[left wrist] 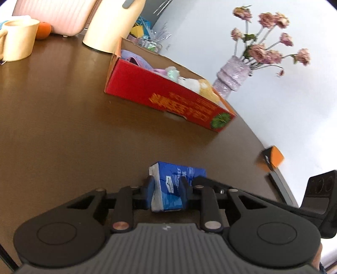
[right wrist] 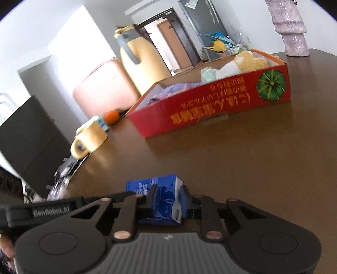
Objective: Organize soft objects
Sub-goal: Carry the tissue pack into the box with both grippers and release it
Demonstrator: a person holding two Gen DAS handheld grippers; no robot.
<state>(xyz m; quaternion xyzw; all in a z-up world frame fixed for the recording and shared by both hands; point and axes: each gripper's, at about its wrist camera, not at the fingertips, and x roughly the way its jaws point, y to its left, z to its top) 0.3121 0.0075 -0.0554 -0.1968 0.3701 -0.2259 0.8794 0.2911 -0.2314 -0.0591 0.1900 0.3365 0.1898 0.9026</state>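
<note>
A blue tissue pack (left wrist: pixel 177 171) (right wrist: pixel 166 181) is just above the brown table (left wrist: pixel 63 126). My left gripper (left wrist: pixel 168 181) is shut on it, and its pads dent the soft wrapper. My right gripper (right wrist: pixel 168 188) is shut on the same pack from the other side. Each view catches the other gripper's black body (left wrist: pixel 318 189) (right wrist: pixel 42 210) at its edge. Beyond the pack stands a red cardboard box (left wrist: pixel 160 94) (right wrist: pixel 210 109). It holds a cream and white plush toy (left wrist: pixel 202 84) (right wrist: pixel 248 60), a pale green soft thing (left wrist: pixel 173 72) and purple cloth (left wrist: pixel 137 59).
A cream mug (left wrist: pixel 19 40), an orange (left wrist: pixel 43 30), a cream jug (left wrist: pixel 113 23) and a pink suitcase (left wrist: pixel 56 14) stand at the far side. A lilac vase of dried flowers (left wrist: pixel 229 78) is beside the box. An orange and black block (left wrist: pixel 271 158) sits near the table's right edge.
</note>
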